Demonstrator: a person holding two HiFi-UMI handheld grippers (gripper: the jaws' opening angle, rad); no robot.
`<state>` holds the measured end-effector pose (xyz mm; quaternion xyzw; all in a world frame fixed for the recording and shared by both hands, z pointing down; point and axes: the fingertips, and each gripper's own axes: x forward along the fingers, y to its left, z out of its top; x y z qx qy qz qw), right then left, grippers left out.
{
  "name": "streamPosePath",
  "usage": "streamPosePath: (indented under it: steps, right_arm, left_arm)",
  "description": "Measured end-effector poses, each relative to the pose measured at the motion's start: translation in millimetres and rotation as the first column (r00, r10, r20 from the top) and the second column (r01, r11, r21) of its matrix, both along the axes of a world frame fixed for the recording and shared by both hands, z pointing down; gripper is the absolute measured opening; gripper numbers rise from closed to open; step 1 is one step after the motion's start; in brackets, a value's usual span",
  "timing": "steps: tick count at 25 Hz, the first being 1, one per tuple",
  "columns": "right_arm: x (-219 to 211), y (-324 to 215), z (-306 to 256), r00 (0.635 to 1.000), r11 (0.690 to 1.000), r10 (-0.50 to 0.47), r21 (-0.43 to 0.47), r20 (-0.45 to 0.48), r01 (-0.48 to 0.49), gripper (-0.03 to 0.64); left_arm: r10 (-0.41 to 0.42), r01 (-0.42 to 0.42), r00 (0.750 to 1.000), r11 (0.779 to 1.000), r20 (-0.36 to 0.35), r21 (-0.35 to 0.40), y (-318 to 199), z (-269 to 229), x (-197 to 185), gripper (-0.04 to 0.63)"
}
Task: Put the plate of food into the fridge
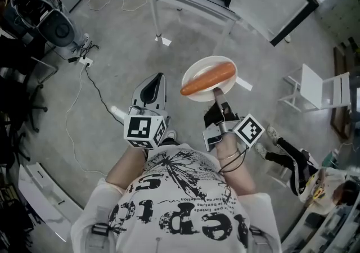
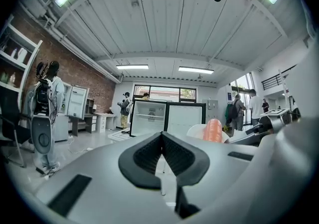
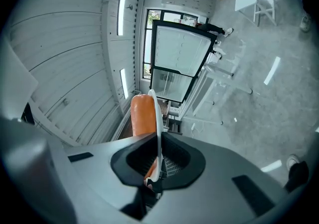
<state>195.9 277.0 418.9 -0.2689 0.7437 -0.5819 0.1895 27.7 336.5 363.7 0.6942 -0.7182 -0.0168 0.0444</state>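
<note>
Here, the right gripper (image 1: 216,97) clamps the near rim of a white plate (image 1: 198,67), held level above the concrete floor (image 1: 118,44), with a carrot (image 1: 208,78) lying across it. Beside it, the left gripper (image 1: 153,87) has its jaws pressed together, empty. An open fridge (image 2: 147,117) stands ahead.

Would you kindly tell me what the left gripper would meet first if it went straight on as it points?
Most likely the open fridge, standing straight beyond the shut left gripper; nothing shows between them, though depth is unclear.
</note>
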Motion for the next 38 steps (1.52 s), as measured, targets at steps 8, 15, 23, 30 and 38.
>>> streamPosePath:
  steps: [8, 15, 23, 30, 38]
  right_arm:
    - [-68, -50, -1, 1.0, 1.0, 0.023, -0.008, -0.007, -0.023, 0.018]
    - [-101, -92, 3, 1.0, 1.0, -0.013, -0.021, -0.026, 0.013, 0.018]
    - [-126, -196, 12, 0.998, 0.998, -0.06, -0.033, 0.004, 0.06, 0.018]
    - [-144, -289, 4, 0.992, 0.992, -0.129, -0.006, 0.015, 0.129, 0.018]
    - [-150, -378, -1, 0.99, 0.991, -0.135, 0.011, 0.026, 0.135, 0.018]
  left_arm:
    - [0.021, -0.021, 1.0, 0.999, -0.005, 0.026, -50, -5, -70, 0.008]
    - [-0.002, 0.002, 0.999, 1.0, -0.033, -0.003, -86, 6, -97, 0.008]
    - [-0.027, 0.027, 0.999, 1.0, -0.041, -0.01, -181, 14, -117, 0.008]
    - [-0.062, 0.062, 0.998, 0.998, -0.025, 0.019, -274, 3, -122, 0.008]
    - [-0.055, 0.056, 0.998, 0.998, -0.021, 0.018, -362, 2, -123, 0.008]
